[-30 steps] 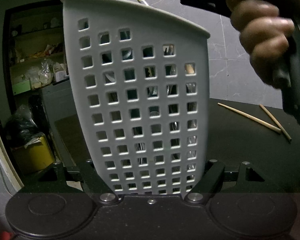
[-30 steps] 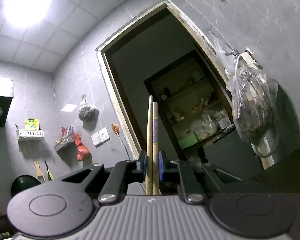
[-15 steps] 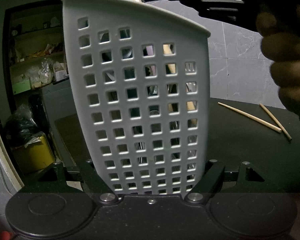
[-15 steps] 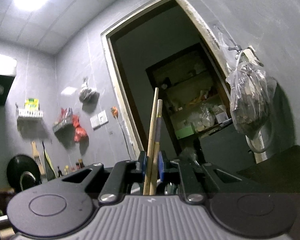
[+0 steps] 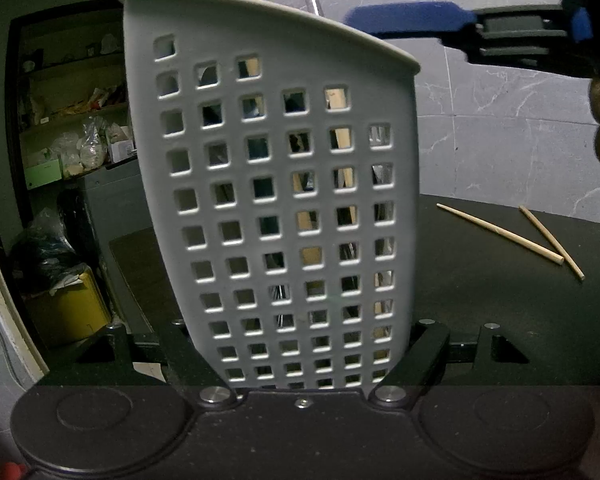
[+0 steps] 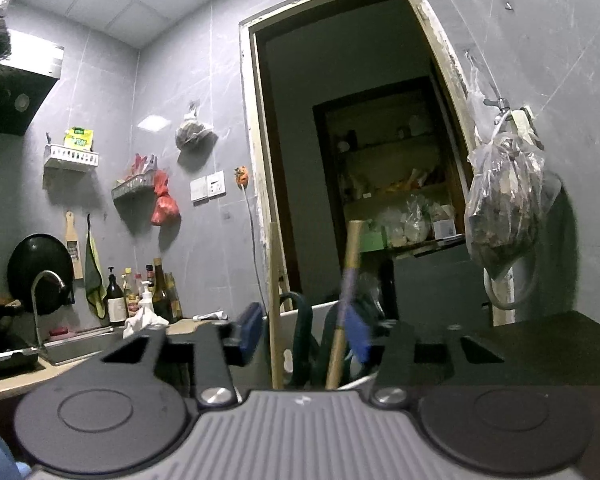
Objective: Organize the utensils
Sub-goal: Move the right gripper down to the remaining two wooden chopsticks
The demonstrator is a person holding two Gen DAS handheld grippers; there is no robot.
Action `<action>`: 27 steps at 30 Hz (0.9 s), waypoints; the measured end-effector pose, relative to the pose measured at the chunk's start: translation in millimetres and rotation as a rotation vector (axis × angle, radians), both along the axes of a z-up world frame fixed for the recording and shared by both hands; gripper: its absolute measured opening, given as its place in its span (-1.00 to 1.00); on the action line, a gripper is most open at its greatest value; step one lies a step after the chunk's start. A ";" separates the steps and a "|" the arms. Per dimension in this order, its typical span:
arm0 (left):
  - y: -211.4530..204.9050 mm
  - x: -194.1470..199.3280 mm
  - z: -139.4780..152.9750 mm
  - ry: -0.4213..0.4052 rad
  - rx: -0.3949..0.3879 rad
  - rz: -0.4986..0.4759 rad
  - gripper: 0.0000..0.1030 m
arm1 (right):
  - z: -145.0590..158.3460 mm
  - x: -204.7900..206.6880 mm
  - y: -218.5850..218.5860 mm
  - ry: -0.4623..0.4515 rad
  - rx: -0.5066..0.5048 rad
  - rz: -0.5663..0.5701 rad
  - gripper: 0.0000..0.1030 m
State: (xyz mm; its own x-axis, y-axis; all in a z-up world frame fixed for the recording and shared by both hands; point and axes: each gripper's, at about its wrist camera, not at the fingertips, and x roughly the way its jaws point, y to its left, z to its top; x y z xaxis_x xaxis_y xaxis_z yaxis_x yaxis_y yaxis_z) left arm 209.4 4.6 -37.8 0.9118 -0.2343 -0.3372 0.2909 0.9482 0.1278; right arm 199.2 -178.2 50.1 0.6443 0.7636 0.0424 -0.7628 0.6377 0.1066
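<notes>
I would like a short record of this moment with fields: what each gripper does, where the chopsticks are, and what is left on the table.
left gripper: shut on the white perforated utensil basket, holding it upright
right gripper: above the basket, jaws have just been opening, blue fingers apart
chopsticks released: two between the open fingers, lower ends inside the basket, no longer pinched
chopsticks left: two lying crossed on the dark table, right of the basket
</notes>
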 end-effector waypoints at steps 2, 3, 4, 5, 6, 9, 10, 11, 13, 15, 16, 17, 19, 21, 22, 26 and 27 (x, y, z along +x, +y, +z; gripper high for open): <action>0.1 0.5 -0.2 0.001 0.001 0.001 0.53 | -0.5 -6.5 -4.6 -0.005 0.002 -0.008 0.38; 0.1 0.2 -0.4 0.001 0.001 0.001 0.53 | -0.1 -7.5 -7.1 -0.005 0.006 -0.013 0.52; 0.0 0.2 -0.3 0.001 0.001 0.001 0.53 | 0.0 -10.3 -10.1 -0.006 0.010 -0.021 0.60; -0.1 0.2 -0.2 0.001 0.001 0.001 0.53 | -0.3 -13.0 -13.6 -0.006 0.015 -0.034 0.75; 0.0 0.1 -0.3 0.001 0.001 0.001 0.53 | -0.3 -13.9 -17.1 -0.004 0.019 -0.048 0.91; 0.0 0.2 -0.1 0.000 0.001 0.000 0.53 | -5.3 -17.2 -26.9 0.024 0.010 -0.168 0.99; 0.0 0.4 0.0 0.001 0.002 0.000 0.53 | -8.3 -18.1 -30.9 0.036 0.010 -0.204 0.99; -0.1 0.1 -0.1 0.001 0.003 0.000 0.53 | -11.0 -18.3 -36.0 0.055 0.013 -0.233 0.99; -0.2 0.2 0.0 0.001 0.004 0.002 0.53 | -17.4 -17.6 -47.8 0.116 0.010 -0.310 0.99; -0.4 0.5 -0.2 0.000 0.004 0.001 0.53 | -24.4 -17.8 -60.8 0.166 -0.006 -0.384 0.99; -1.0 0.7 0.2 0.000 0.005 0.001 0.53 | -26.8 -17.2 -66.8 0.191 -0.014 -0.416 0.99; -1.2 0.5 0.2 0.000 0.006 0.001 0.53 | -29.5 -16.4 -73.5 0.221 -0.024 -0.447 0.99; -0.9 0.9 0.3 -0.001 0.007 0.002 0.53 | -36.0 -14.3 -87.0 0.285 -0.044 -0.511 0.99; -0.6 0.7 0.2 -0.001 0.008 0.002 0.53 | -42.0 -12.6 -98.4 0.344 -0.068 -0.576 0.99; -1.5 0.7 1.0 -0.001 0.009 0.002 0.53 | -46.4 -11.2 -104.3 0.379 -0.081 -0.611 0.99; -1.6 0.5 1.2 0.000 0.010 0.002 0.53 | -60.8 -8.4 -125.6 0.483 -0.116 -0.739 0.99; -1.4 0.2 1.2 0.000 0.010 0.003 0.53 | -63.5 -8.4 -130.0 0.503 -0.129 -0.769 0.99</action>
State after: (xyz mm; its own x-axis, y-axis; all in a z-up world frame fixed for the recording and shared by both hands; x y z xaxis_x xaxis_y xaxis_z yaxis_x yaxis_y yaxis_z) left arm 209.6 3.2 -36.6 0.9125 -0.2285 -0.3392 0.2885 0.9475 0.1377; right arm 190.8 -308.2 -13.3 0.8952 0.0977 -0.4349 -0.0081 0.9791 0.2032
